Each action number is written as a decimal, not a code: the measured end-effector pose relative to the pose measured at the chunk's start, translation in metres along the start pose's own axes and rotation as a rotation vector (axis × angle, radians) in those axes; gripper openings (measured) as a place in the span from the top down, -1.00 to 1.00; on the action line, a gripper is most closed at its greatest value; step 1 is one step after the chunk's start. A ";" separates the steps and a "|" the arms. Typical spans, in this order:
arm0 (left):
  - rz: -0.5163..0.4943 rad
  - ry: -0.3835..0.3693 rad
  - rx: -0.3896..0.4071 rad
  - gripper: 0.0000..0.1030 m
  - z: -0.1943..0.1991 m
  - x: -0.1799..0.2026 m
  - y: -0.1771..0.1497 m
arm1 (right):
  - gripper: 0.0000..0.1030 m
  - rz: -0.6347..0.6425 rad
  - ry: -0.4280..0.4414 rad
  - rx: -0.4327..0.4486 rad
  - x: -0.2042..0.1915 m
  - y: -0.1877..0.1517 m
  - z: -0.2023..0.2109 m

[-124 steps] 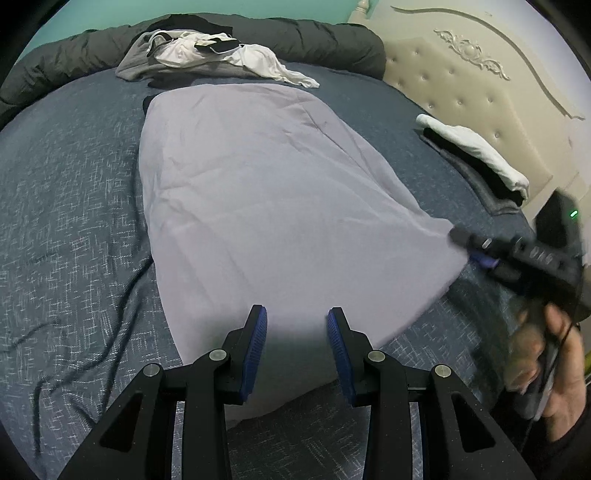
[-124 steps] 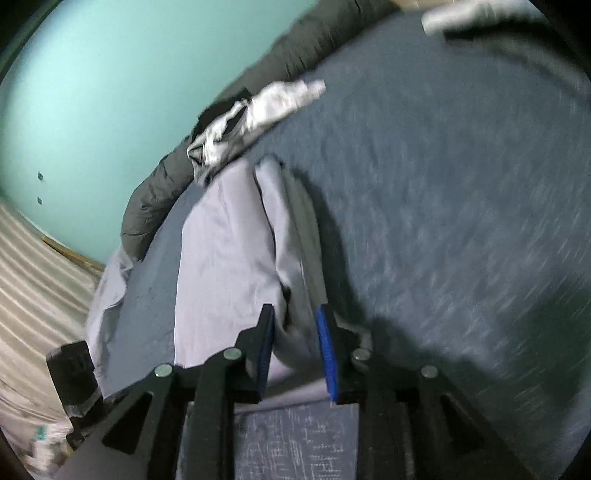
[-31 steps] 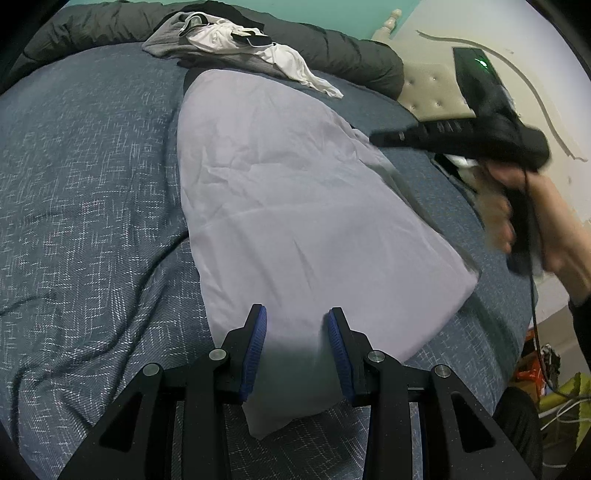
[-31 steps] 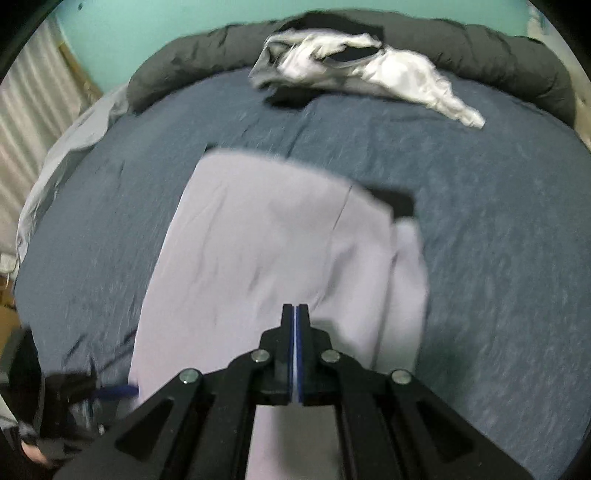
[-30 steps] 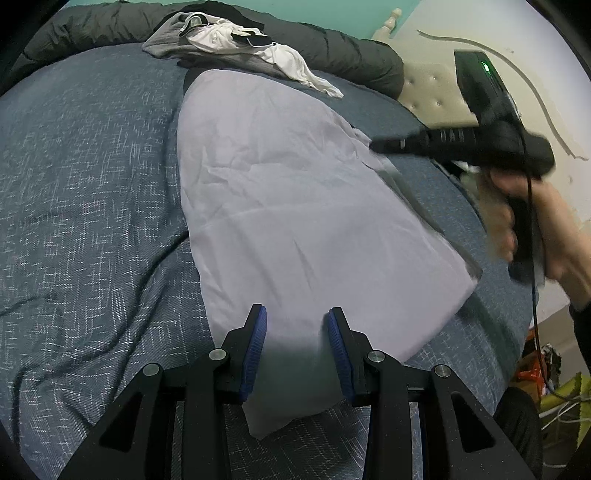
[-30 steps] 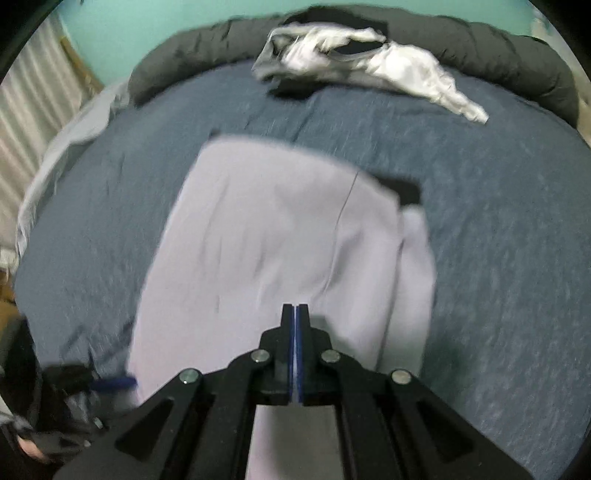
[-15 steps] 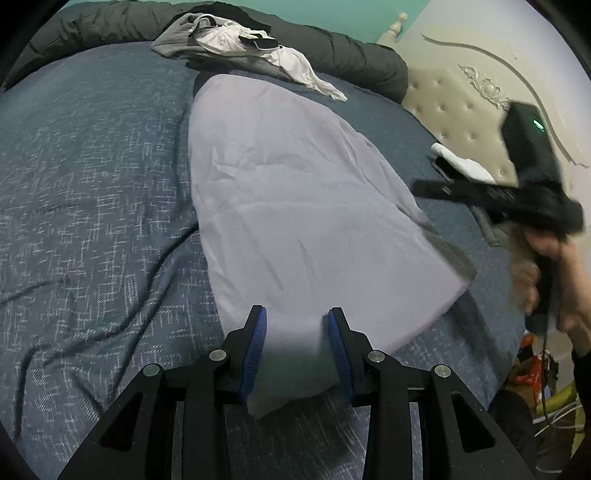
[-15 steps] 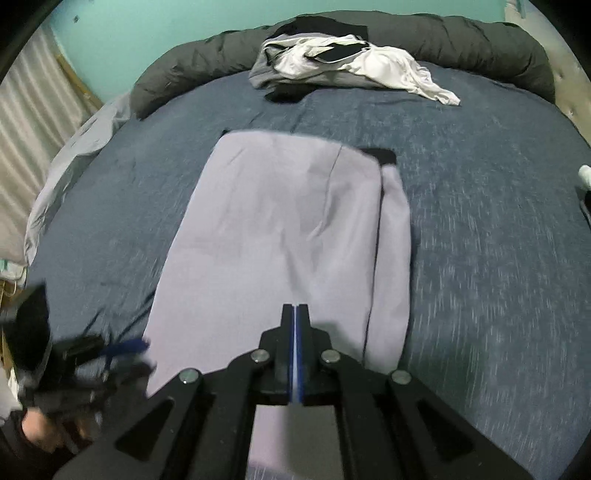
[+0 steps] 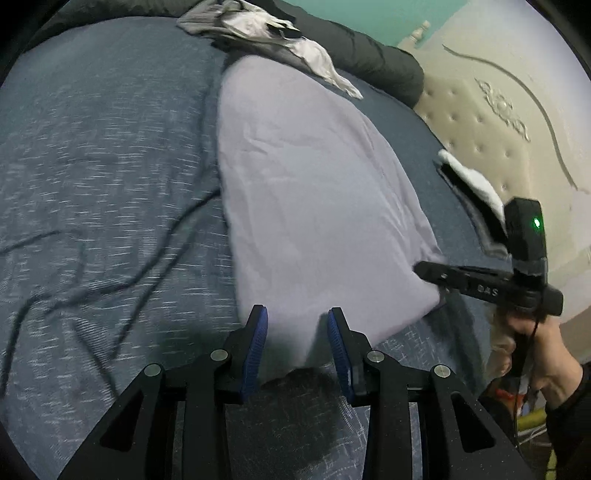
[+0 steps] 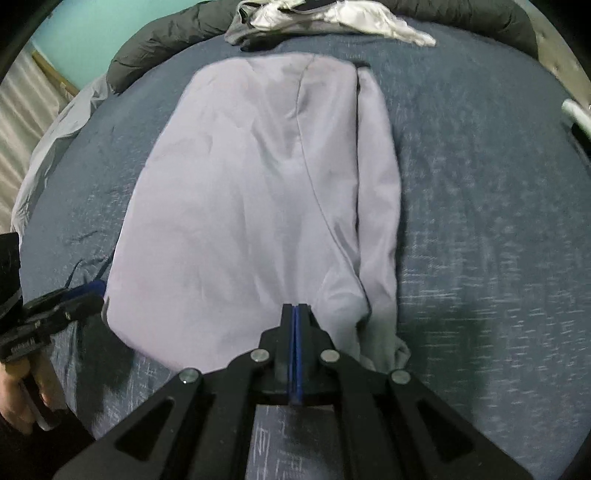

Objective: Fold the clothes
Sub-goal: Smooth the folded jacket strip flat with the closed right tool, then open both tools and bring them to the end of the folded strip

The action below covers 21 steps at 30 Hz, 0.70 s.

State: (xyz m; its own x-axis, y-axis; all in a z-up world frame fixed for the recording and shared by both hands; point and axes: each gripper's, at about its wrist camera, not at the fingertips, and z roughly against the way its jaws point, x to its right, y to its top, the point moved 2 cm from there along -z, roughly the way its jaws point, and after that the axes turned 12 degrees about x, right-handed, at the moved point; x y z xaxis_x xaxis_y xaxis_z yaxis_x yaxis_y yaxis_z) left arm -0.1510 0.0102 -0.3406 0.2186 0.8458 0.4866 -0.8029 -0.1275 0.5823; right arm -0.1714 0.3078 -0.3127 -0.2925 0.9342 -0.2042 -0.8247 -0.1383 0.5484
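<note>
Right now we have the lilac garment point(image 10: 251, 192) laid flat on the blue bed point(image 9: 92, 166), long axis running away from us toward the dark duvet roll point(image 10: 155, 40) at the far edge. One side strip is already folded inward along the right edge, seen from the right wrist cam.

Our left gripper point(image 9: 295, 332) is spread wide w/ the near hem corner sitting between its blue pads point(image 9: 255, 350), not pinched yet. Our right gripper point(image 10: 294, 317) has its pads pressed together right at the other near corner; whether any cloth is actually caught between them we can't tell, since the tips hide the hem.

Step in hand, as we judge it: take both near corners and carry the hem up toward the far end for the lengthwise fold. To do it well:
- Close the left on the hem corner before lifting, else only one side rises and the panel skews.
- Catch all layers on the right, incl. the folded strip, or it'll slip out.
- Lift both sides level, keep light tension across the hem, lay it down square to the far edge.

Thin fabric, prob. slippery, so go slow. Unfolded pile point(image 9: 258, 26) and a folded stack point(image 9: 472, 181) by the headboard are well apart from it.
</note>
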 end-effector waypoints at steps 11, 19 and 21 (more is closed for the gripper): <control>0.073 -0.039 -0.022 0.28 0.016 -0.003 0.009 | 0.94 -0.188 -0.001 0.058 0.027 0.006 0.059; 0.085 -0.027 -0.055 0.11 0.014 0.002 0.016 | -0.09 -0.288 0.014 0.033 0.043 0.004 0.062; 0.088 -0.021 -0.065 -0.02 0.012 -0.003 0.017 | -0.21 -0.311 0.022 0.008 0.046 0.002 0.054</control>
State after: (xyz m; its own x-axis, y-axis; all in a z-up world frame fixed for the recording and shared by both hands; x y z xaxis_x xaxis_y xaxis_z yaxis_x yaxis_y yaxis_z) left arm -0.1587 -0.0008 -0.3241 0.1566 0.8215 0.5484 -0.8538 -0.1665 0.4932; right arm -0.1603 0.3685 -0.2772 -0.0377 0.9239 -0.3807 -0.8722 0.1555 0.4637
